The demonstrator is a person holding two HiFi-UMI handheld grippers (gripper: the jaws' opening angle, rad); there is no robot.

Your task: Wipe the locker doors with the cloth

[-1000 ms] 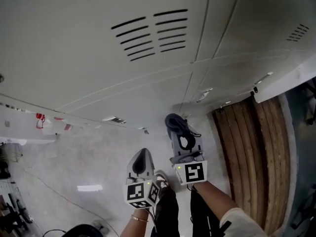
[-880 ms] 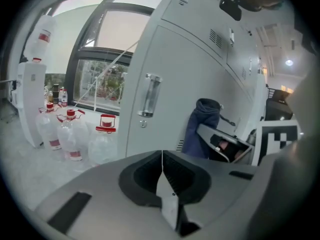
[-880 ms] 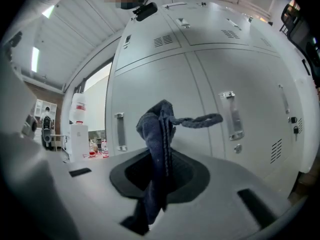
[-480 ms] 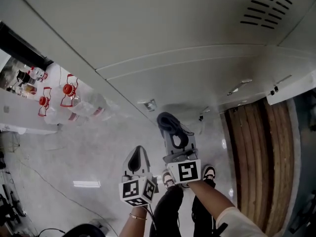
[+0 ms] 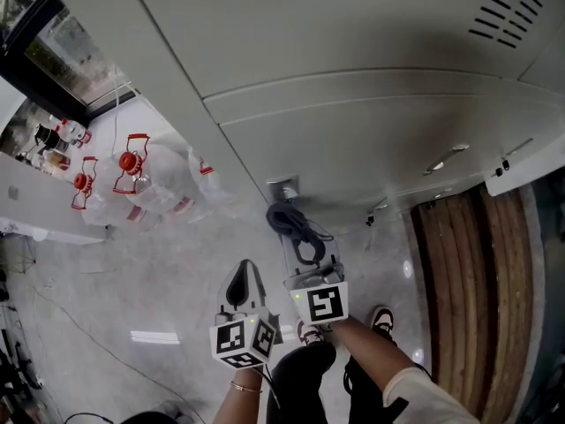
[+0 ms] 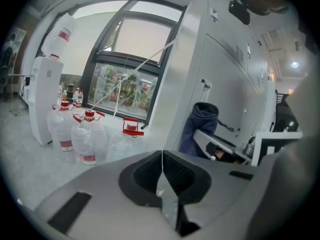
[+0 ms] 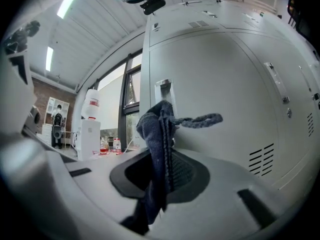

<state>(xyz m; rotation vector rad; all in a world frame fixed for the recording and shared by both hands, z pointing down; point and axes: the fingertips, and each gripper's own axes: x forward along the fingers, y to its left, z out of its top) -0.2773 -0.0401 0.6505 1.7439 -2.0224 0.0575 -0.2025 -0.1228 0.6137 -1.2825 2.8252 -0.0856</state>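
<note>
Dark-blue cloth [image 5: 296, 223]: clamping it tight between right gripper [image 5: 302, 237] jaws, holding it close to locker doors [image 5: 353, 131], just beside a latch [image 5: 282, 186] (touching door or not, unclear). Holding left gripper [image 5: 245, 272] farther back, jaws pressed together, gripping nothing. Standing near water jugs [image 5: 150, 188] off left.

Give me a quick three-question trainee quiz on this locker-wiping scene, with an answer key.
1. What is the right gripper shut on? A) a dark blue woven cloth B) a spray can C) nothing
2. True or false: the left gripper is wide open.
3. Fill in: the clear plastic water bottles beside the pale grey metal lockers have ___ caps.
Key: 1 A; 2 false; 3 red.
</note>
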